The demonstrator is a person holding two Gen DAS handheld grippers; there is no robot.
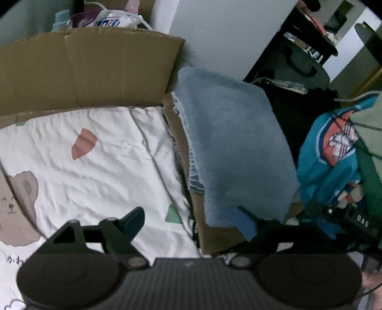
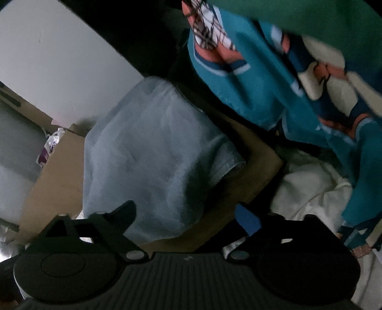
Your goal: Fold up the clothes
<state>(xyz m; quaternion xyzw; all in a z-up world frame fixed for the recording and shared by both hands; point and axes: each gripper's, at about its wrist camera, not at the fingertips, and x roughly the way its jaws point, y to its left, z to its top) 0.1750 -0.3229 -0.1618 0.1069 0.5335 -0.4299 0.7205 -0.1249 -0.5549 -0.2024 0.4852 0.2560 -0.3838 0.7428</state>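
A white bed sheet point(image 1: 100, 152) printed with a brown bear, a pink shape and a green triangle spreads across the left of the left wrist view, wrinkled and bordered at its far edge by a large cardboard flap point(image 1: 86, 66). Just right of the sheet stands a cardboard box point(image 2: 241, 162), and a folded light blue fleece cloth point(image 1: 236, 143) lies draped over its top, hanging down the near side; in the right wrist view the same cloth point(image 2: 152, 152) covers the box's left part with a stitched hem showing at its right edge. Further right, a teal sweater point(image 2: 267, 90) with orange, white and navy patterning lies crumpled, partly over a white fluffy fabric point(image 2: 310, 186), with green cloth point(image 2: 298, 16) above it. The left gripper point(image 1: 191, 221) has its 2 fingers spread wide apart, holding nothing, one over the sheet and the blue-tipped one in front of the fleece. The right gripper point(image 2: 188, 219) is likewise spread wide and empty, its fingers flanking the lower edge of the fleece cloth without pinching it.
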